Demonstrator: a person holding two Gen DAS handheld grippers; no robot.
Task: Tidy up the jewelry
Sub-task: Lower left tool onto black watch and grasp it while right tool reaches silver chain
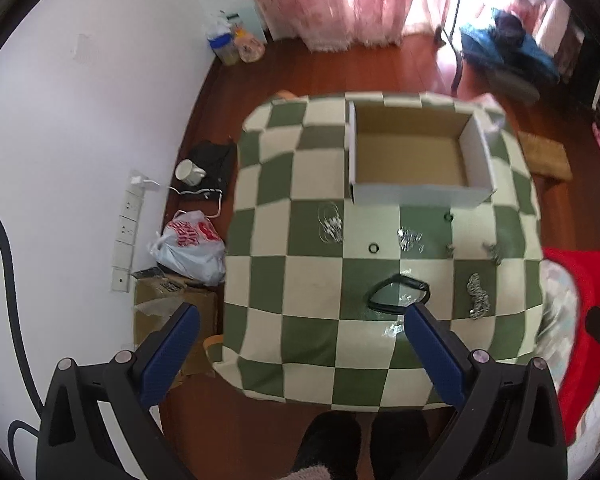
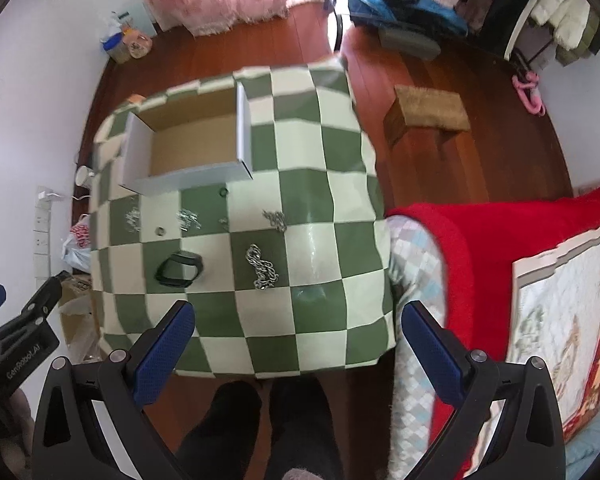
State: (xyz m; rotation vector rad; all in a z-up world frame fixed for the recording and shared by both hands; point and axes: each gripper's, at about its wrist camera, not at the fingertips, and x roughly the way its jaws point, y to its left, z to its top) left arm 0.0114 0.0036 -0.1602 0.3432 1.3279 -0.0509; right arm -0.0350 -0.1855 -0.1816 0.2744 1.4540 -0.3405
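An open cardboard box (image 1: 412, 152) (image 2: 192, 144) sits at the far side of a green-and-white checked table (image 1: 300, 280) (image 2: 320, 208). Jewelry lies in front of it: a dark bangle (image 1: 398, 293) (image 2: 179, 270), a thick silver chain (image 1: 477, 296) (image 2: 262, 268), thin hoops (image 1: 330, 224), small dark rings (image 1: 373, 247) (image 2: 223, 192), and silver clusters (image 1: 410, 239) (image 2: 276, 218). My left gripper (image 1: 302, 326) is open and empty above the near table edge. My right gripper (image 2: 298, 326) is open and empty, high above the near right part of the table.
A red blanket and quilt (image 2: 500, 248) lie right of the table. Bags (image 1: 190, 246), a mug (image 1: 189, 172) and a carton (image 1: 168, 304) sit on the floor at left by the wall. A wooden stool (image 2: 424, 112) stands beyond on the floor.
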